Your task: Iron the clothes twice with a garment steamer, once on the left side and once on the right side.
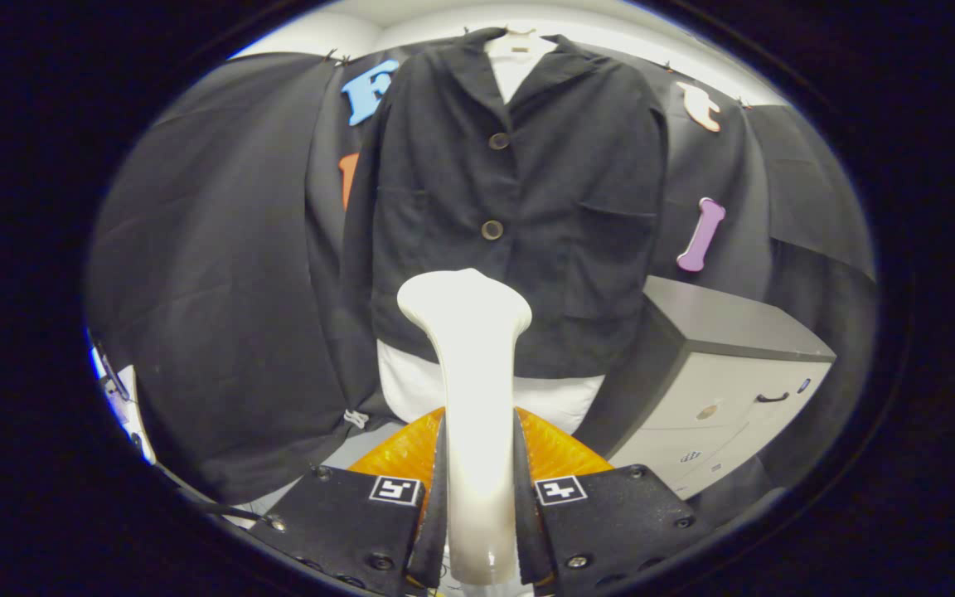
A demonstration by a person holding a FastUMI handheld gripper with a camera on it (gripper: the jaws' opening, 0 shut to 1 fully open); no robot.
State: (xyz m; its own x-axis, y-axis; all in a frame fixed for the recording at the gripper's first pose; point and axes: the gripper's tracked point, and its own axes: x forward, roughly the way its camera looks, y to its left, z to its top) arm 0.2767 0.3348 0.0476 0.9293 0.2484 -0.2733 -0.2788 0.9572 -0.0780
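A black jacket [519, 207] with two brown buttons hangs on a hanger over a white garment [419, 385] straight ahead. My gripper [477, 431] is shut on the white garment steamer [471, 365], both fingers pressed on its handle. The steamer's wide head rises beyond the fingertips and stands in front of the jacket's lower middle, just below the lower button. I cannot tell whether the head touches the cloth.
A grey cabinet [726, 381] with drawers stands to the right of the jacket, close to its hem. Black cloth walls hang behind and to the left. Something white and blue lies low at the far left.
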